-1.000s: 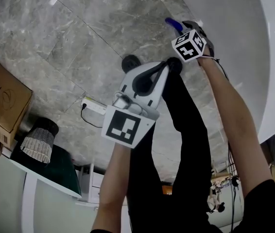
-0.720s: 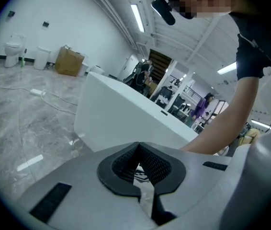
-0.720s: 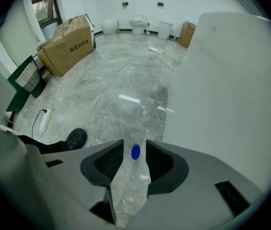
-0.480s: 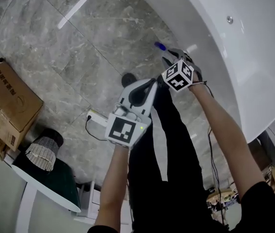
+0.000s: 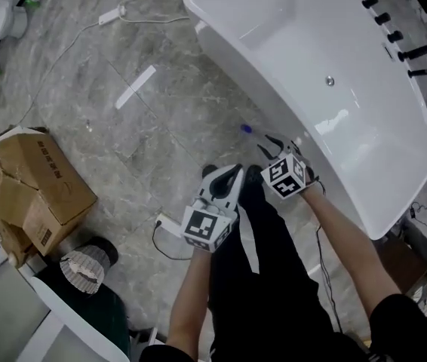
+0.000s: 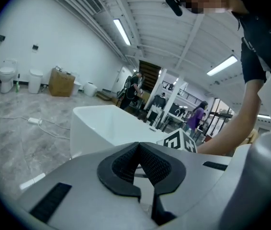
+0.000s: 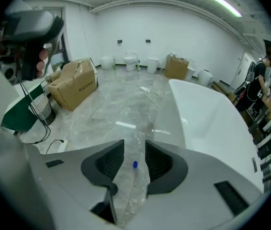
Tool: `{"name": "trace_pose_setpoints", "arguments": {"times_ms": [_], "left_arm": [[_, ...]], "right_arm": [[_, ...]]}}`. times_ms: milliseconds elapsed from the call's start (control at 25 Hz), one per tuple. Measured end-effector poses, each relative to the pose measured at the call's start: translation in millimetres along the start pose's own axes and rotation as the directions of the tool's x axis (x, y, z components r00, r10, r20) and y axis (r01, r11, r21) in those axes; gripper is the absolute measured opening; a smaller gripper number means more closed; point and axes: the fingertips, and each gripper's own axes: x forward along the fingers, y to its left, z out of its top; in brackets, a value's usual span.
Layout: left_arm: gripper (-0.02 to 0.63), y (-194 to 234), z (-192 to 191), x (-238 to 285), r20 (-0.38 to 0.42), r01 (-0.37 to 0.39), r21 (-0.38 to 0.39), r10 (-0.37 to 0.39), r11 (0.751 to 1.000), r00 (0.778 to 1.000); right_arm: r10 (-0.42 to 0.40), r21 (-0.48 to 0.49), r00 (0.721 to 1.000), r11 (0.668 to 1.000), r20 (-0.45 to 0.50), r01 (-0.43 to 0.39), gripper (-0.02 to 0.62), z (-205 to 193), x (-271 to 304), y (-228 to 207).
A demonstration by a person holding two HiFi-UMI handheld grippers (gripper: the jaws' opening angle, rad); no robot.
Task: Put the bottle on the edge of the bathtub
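A small blue-topped bottle (image 5: 245,129) rests on the grey marble floor, close to the outer wall of the white bathtub (image 5: 221,32). In the right gripper view the bottle (image 7: 134,165) shows as a tiny blue spot on the floor, seen through the gap between the jaws. My right gripper (image 5: 274,145) hovers above and short of it, open and holding nothing (image 7: 134,155). My left gripper (image 5: 227,175) is beside it on the left, its pads meeting at the tips (image 6: 138,147), and it holds nothing. The bottle's body is too small to make out.
A cardboard box (image 5: 36,179) lies at the left, with a woven bin (image 5: 84,266) and a dark green tabletop (image 5: 96,308) below it. A white power strip (image 5: 167,223) with a cable lies by my feet. Black taps (image 5: 406,51) line the tub's far side. Toilets (image 7: 130,59) stand along the back wall.
The head view has pulled back and up, so much more of the tub shows. Both grippers now sit farther from the blue bottle than a second ago.
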Motion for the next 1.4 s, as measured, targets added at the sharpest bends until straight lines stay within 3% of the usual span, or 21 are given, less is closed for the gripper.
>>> {"name": "trace_pose_setpoints", "arguments": {"times_ms": [160,320,480,680,800,1000,1160,1400], "left_arm": [[0.011,-38,39,-26,0.05,-0.016,0.007,0.016,1.0,0.999],[0.011,-66,69,-55,0.109,-0.04,0.032,0.037,0.999,0.993],[0.011,-96,86,-94,0.132,-0.037,0.068,0.027,0.997,0.991],[0.011,-122,107,-148,0.171,-0.01,0.136,-0.014,0.991,0.985],[0.011,-135,107,-179,0.191,0.019,0.179,-0.053,0.984,0.98],[0.011,-166,89,-251,0.202,0.074,0.232,-0.123,0.97,0.972],[0.011,-189,66,-311,0.177,0.134,0.304,-0.194,0.943,0.965],[0.011,-230,35,-373,0.164,0.242,0.329,-0.307,0.913,0.937]], "right_arm": [[-0.035,0.024,0.993,0.999,0.114,0.033,0.129,33,-79,3],[-0.095,0.071,0.963,0.994,0.251,0.08,0.116,63,-146,7],[-0.177,0.172,0.905,0.978,0.387,0.118,0.092,84,-224,20],[-0.286,0.261,0.809,0.95,0.513,0.171,0.064,114,-310,47],[-0.349,0.321,0.766,0.927,0.539,0.196,0.057,121,-344,75],[-0.449,0.399,0.722,0.88,0.526,0.257,0.038,112,-382,150],[-0.526,0.48,0.688,0.829,0.5,0.286,0.026,97,-407,218],[-0.605,0.535,0.64,0.775,0.473,0.338,0.017,65,-460,297]]}}
